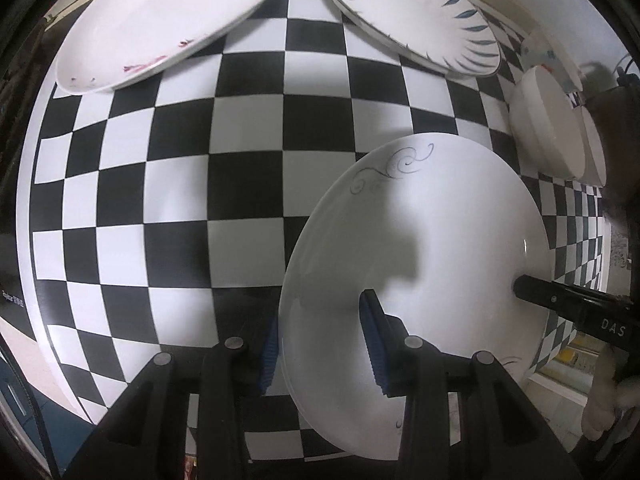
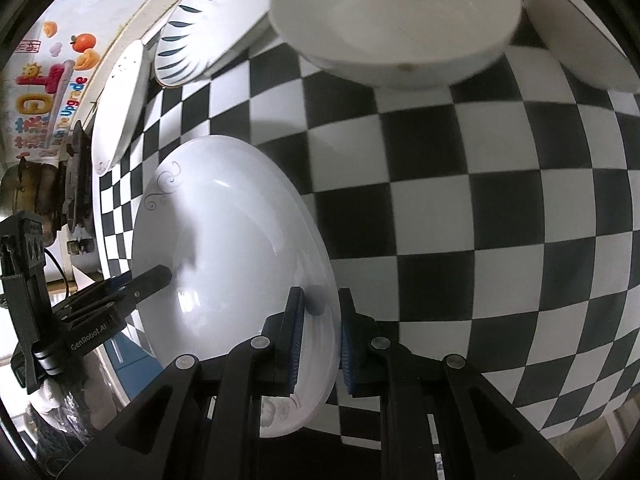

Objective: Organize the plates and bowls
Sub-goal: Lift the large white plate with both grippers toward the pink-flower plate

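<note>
Beside the white bowl point(image 2: 394, 24), both tools, left tool point(image 1: 322, 344) and right tool point(image 2: 320, 336), are pinching the swirl plate point(image 1: 416, 240) by opposite rims, sharing its weight.

You have the white scroll-pattern plate point(image 1: 420, 240) tilted above the worktop point(image 1: 180, 200); beyond it lie the pink-flowered plate point(image 1: 168, 20), blue-leaf plate point(image 1: 412, 16) and white bowl point(image 2: 396, 24).

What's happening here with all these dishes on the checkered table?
A person is sorting dishes with a handheld claw in each hand. Both the left claw and the right claw are clamped on opposite rims of one white swirl-patterned plate, holding it over the checkered table. A leaf-patterned plate, a pink-flowered plate and a white bowl sit farther back.
</note>
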A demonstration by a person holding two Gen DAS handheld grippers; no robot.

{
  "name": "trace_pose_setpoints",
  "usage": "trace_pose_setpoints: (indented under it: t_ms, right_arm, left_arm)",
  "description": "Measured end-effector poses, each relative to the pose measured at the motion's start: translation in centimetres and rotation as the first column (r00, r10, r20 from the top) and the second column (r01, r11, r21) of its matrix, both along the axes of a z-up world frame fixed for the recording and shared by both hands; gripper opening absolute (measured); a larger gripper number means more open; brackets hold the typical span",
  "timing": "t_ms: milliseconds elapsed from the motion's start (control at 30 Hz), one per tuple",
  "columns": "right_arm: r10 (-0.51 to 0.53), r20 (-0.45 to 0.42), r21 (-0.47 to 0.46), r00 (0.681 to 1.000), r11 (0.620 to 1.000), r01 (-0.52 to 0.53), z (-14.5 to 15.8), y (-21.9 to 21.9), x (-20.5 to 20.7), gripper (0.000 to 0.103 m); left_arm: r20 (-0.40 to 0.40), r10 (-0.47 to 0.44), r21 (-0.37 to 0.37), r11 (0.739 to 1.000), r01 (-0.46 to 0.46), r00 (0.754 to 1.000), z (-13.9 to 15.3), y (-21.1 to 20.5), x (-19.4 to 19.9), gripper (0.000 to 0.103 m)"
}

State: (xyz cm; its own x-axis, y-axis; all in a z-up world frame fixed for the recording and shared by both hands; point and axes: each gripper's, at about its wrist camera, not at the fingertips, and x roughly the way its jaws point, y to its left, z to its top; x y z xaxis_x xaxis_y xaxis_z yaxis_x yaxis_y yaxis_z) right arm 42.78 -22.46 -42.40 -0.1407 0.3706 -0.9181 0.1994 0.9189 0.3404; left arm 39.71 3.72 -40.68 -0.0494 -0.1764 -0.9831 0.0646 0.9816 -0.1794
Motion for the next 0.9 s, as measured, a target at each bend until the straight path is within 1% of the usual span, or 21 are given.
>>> trace_pose_setpoints:
  t_ms: [100,200,567,800,900]
  right_arm:
    - [-0.003,-0.001,0.003,1.0,1.0,0.003,-0.3,-0.5,-0.4,0.018]
    - [-0.002,0.002,0.006,1.0,1.0,0.002,-0.7,-0.3,-0.4,0.018]
    - [0.014,0.006,0.024,1.0,1.0,-0.014,-1.1,0.7,0.3,0.018]
    - [0.029,-0.001,0.025,1.0,0.999,-0.029,-1.2,1.1,0.5,0.018]
    - [0.03,-0.009,0.029,1.0,0.999,-0.029,-1.3,1.2,0.5,0.018]
  left_arm:
    - [-0.005,0.0,0.013,1.0,0.0,1.0,-0.3,-0.4,0.0,0.035]
    - [-0.014,0.008,0.028,1.0,-0.007,1.0,-0.8,-0.6,0.1,0.035]
    - [-0.011,0.031,0.054,0.998,-0.03,0.999,-1.2,-1.6,0.1,0.035]
    - [-0.009,0.04,0.059,0.997,-0.039,0.999,-1.3,-1.1,0.1,0.035]
    - [-0.002,0.049,0.08,0.996,-0.049,0.999,-1.1,-1.1,-0.4,0.035]
